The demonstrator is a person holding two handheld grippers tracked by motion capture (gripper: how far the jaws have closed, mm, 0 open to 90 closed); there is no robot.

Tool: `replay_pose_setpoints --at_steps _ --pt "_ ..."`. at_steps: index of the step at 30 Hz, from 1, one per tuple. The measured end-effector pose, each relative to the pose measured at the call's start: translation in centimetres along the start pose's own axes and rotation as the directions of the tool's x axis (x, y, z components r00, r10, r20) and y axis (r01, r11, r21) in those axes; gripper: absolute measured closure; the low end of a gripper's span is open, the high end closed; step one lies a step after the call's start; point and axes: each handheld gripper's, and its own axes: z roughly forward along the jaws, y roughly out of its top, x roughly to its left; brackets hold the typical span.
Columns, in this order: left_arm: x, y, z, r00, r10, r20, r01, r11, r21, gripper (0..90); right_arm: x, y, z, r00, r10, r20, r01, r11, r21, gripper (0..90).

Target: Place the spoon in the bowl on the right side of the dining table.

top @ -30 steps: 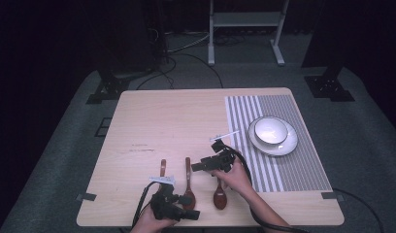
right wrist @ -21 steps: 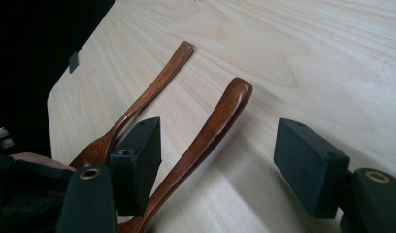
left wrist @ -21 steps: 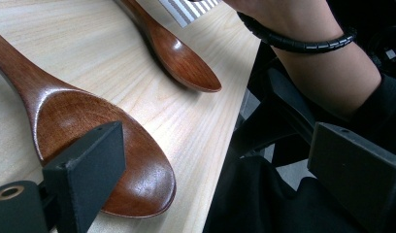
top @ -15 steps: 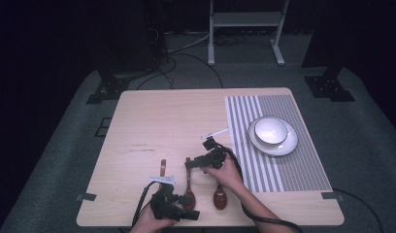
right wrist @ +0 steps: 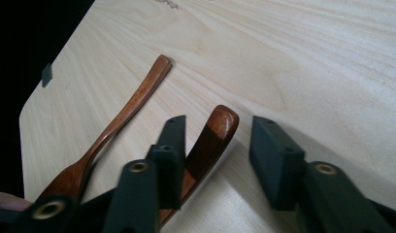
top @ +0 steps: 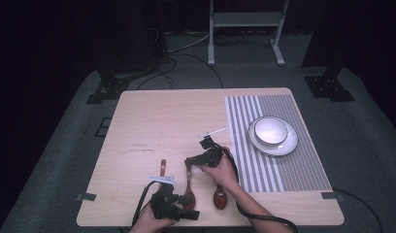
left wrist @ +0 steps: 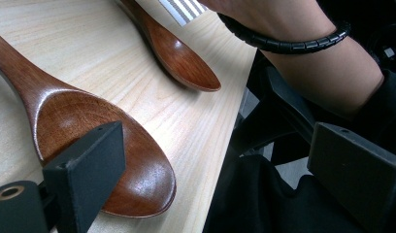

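The middle wooden spoon [right wrist: 206,145] lies flat on the surface [top: 176,121] near your edge, its handle tip between the wide-spread fingers of your right gripper [right wrist: 215,160], which straddle it without clamping. A second spoon [right wrist: 118,126] lies just beside it, and a third spoon [left wrist: 179,53] rests nearer the striped mat [top: 283,160]. Your left gripper [left wrist: 210,170] sits over the middle spoon's bowl, fingers wide, one above the bowl, the other past the surface's edge.
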Motion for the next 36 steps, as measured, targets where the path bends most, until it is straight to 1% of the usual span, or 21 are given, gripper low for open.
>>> replay_pose_setpoints --at_steps 2,5,7,8,9,12,14,15,17,18,22,24,26,27,28,32,34,36 --pt "0.0 0.0 0.0 1.0000 0.001 -0.003 -0.001 1.0000 0.000 5.4 -0.2 -0.1 0.0 0.9999 0.012 -0.008 -0.012 1.000 -0.002 66.8" --pt "0.0 0.0 0.0 1.0000 0.001 -0.005 -0.001 1.0000 0.000 5.8 -0.5 -0.1 -0.2 0.9990 0.033 -0.030 -0.034 0.999 -0.010 68.5" --pt "0.0 0.1 0.0 0.9999 0.008 -0.013 -0.008 1.0000 0.000 5.7 -0.5 -0.2 -0.5 0.9979 0.047 -0.045 -0.048 0.999 -0.021 70.0" --pt "0.0 0.1 0.0 0.9999 0.009 -0.014 -0.010 1.0000 -0.002 5.7 -0.6 -0.2 -0.8 0.9961 0.057 -0.067 -0.060 0.998 -0.035 71.5" --pt "0.0 0.1 0.0 0.9999 0.005 -0.013 -0.005 1.0000 -0.005 5.7 -0.7 -0.2 -1.0 0.9952 0.061 -0.077 -0.064 0.997 -0.043 72.5" --pt "-0.1 0.3 -0.2 0.9999 0.010 -0.011 -0.010 0.9996 -0.028 5.5 -0.8 -0.3 -1.8 0.9906 0.077 -0.113 -0.085 0.994 -0.068 77.4" --pt "-0.3 0.4 -0.5 0.9999 0.017 0.000 -0.017 0.9988 -0.045 5.5 -0.8 -0.3 -2.2 0.9871 0.083 -0.137 -0.094 0.993 -0.075 80.0" --pt "-0.3 0.5 -0.6 0.9998 0.021 -0.002 -0.021 0.9985 -0.050 5.5 -0.8 -0.3 -2.3 0.9853 0.084 -0.148 -0.096 0.992 -0.077 80.8" --pt "-0.4 0.5 -0.7 0.9997 0.026 -0.005 -0.026 0.9983 -0.053 5.5 -0.7 -0.3 -2.4 0.9845 0.085 -0.153 -0.098 0.992 -0.079 81.7" --pt "-0.4 0.5 -0.8 0.9997 0.025 -0.006 -0.025 0.9977 -0.063 5.5 -0.7 -0.3 -2.8 0.9792 0.095 -0.179 -0.113 0.990 -0.090 83.0" --pt "-0.4 0.5 -1.0 0.9996 0.027 -0.007 -0.028 0.9968 -0.075 5.5 -0.6 -0.1 -3.5 0.9756 0.098 -0.196 -0.121 0.987 -0.107 83.5" --pt "-0.4 0.6 -1.2 0.9996 0.026 -0.008 -0.026 0.9963 -0.082 5.4 -0.5 0.1 -3.9 0.9714 0.104 -0.213 -0.132 0.984 -0.121 83.5" --pt "-0.3 0.6 -1.3 0.9995 0.029 -0.011 -0.030 0.9963 -0.081 5.4 -0.5 0.2 -4.4 0.9696 0.106 -0.221 -0.139 0.981 -0.137 83.5" --pt "-0.3 0.6 -1.3 0.9995 0.029 -0.011 -0.030 0.9963 -0.081 5.5 -0.5 0.2 -4.4 0.9696 0.106 -0.221 -0.139 0.981 -0.137 83.5" --pt "-0.3 0.6 -1.4 0.9996 0.024 -0.012 -0.025 0.9960 -0.086 5.4 -0.6 0.3 -5.1 0.9688 0.105 -0.224 -0.141 0.978 -0.154 83.6" --pt "-0.4 0.6 -1.6 0.9996 0.024 -0.015 -0.025 0.9954 -0.093 5.5 -0.8 0.4 -5.9 0.9682 0.102 -0.229 -0.143 0.974 -0.174 83.5" --pt "-0.3 0.6 -1.7 0.9996 0.024 -0.017 -0.026 0.9951 -0.096 5.5 -1.1 0.4 -6.8 0.9672 0.104 -0.232 -0.151 0.969 -0.195 83.6" --pt "-0.3 0.6 -1.7 0.9996 0.023 -0.017 -0.025 0.9947 -0.100 5.5 -1.3 0.4 -7.3 0.9665 0.109 -0.232 -0.159 0.965 -0.207 83.7"
